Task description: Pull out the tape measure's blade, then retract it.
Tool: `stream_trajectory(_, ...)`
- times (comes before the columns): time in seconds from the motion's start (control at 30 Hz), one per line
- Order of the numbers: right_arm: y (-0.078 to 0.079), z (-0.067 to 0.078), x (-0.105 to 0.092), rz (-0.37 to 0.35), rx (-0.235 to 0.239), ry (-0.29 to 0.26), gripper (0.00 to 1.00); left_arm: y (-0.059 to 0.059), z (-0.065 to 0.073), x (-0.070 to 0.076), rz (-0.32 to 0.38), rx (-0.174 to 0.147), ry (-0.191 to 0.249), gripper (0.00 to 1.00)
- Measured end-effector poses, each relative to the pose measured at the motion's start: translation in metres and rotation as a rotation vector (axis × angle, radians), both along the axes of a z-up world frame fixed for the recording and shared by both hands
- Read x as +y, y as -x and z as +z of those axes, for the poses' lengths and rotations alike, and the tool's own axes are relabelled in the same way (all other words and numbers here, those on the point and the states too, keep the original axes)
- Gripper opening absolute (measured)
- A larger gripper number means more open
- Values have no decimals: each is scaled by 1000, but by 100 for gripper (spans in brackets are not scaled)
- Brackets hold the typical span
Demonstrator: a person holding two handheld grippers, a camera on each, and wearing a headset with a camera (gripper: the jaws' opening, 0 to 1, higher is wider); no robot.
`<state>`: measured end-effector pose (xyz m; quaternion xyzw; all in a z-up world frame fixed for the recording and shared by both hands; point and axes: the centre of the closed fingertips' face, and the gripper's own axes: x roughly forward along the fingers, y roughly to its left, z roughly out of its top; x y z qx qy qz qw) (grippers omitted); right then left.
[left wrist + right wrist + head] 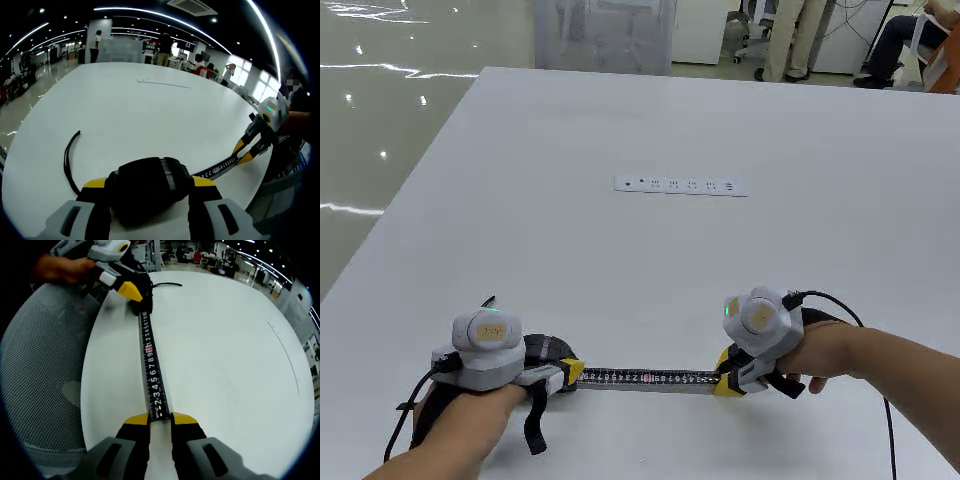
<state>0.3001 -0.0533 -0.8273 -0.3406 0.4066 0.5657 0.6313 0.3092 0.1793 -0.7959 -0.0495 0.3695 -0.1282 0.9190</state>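
Just inside the table (720,260) edge, the blade (645,377) lies extended.

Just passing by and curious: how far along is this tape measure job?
Done: the blade is pulled out, stretched along the table between the grippers. In hand: the left gripper clamps the case, the right gripper pinches the blade's end. Left: retracting the blade into the case.

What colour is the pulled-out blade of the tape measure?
The blade is black with white numerals and a red mark; clearest in the right gripper view.
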Motion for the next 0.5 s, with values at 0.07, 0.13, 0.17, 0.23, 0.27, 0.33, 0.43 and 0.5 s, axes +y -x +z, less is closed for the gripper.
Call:
stream_trajectory(0.07, 0, 0, 3, -3, 3, -6, 14, 0, 0, 0, -1, 0, -1, 59)
stream_trajectory(0.13, 0, 0, 5, -4, 4, -10, 14, 0, 0, 0, 0, 0, 0, 59)
stream_trajectory(0.17, 0, 0, 6, -5, 4, -12, 14, 0, 0, 0, 0, 0, 0, 59)
stream_trajectory(0.23, 1, 0, 8, -6, 3, -15, 14, 0, 0, 0, 0, 0, 0, 59)
stream_trajectory(0.27, 0, 0, 9, -3, 2, -17, 14, 0, 0, 0, 0, 0, 0, 59)
stream_trajectory(0.33, 1, 1, 11, -5, 3, -20, 14, 0, 0, 0, 0, 1, 1, 59)
stream_trajectory(0.43, 0, 0, 13, -4, 2, -24, 14, 1, 0, 0, 1, 1, 1, 59)
stream_trajectory(0.5, 0, 0, 15, -4, 1, -26, 14, 1, 0, 0, 0, 0, 1, 59)
